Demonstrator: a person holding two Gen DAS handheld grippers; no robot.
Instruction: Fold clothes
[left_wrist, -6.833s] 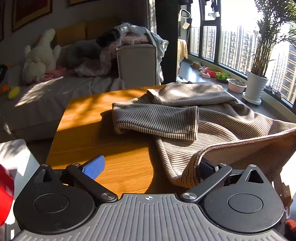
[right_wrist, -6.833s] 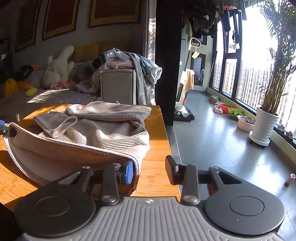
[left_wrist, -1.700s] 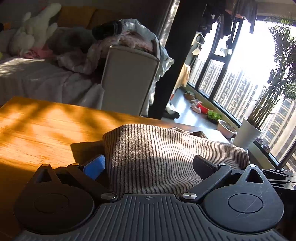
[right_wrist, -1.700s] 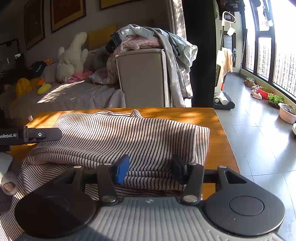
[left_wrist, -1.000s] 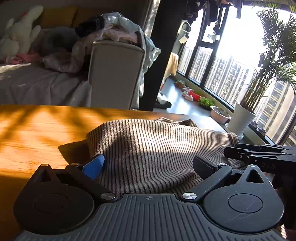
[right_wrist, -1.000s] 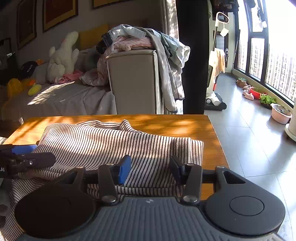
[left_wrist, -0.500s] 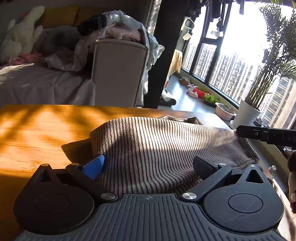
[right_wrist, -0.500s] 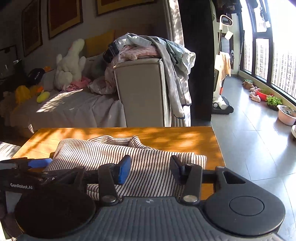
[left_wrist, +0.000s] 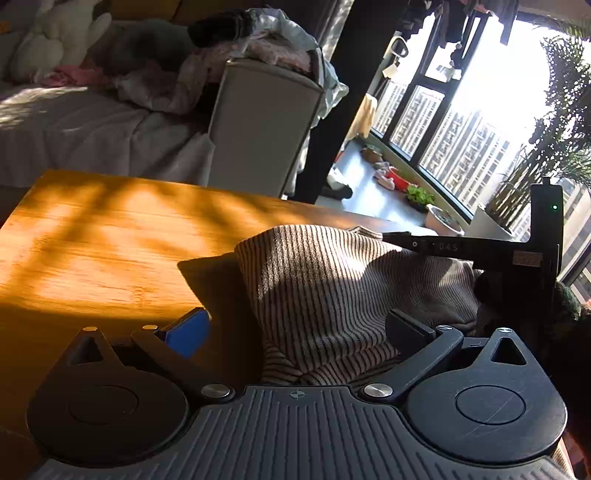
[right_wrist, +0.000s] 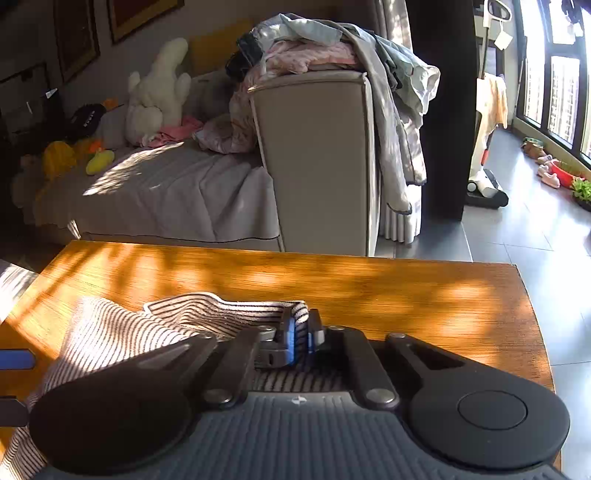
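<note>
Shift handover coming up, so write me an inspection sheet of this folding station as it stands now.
Surface: wooden table, sunlit with dappled shadow, bare apart from the garment.
Job's things: striped garment, bunched at the near edge, partly folded.
Clutter: nothing seen on the table.
Grippers: right gripper has just closed, its jaws shut on an edge of the striped garment. Left gripper open, with the cloth lying between its fingers, not pinched.
Cables: nothing seen.
Surroundings: sofa with a white plush toy; clothes pile heaped on the sofa arm; potted plant by the windows; small items on the tiled floor.
</note>
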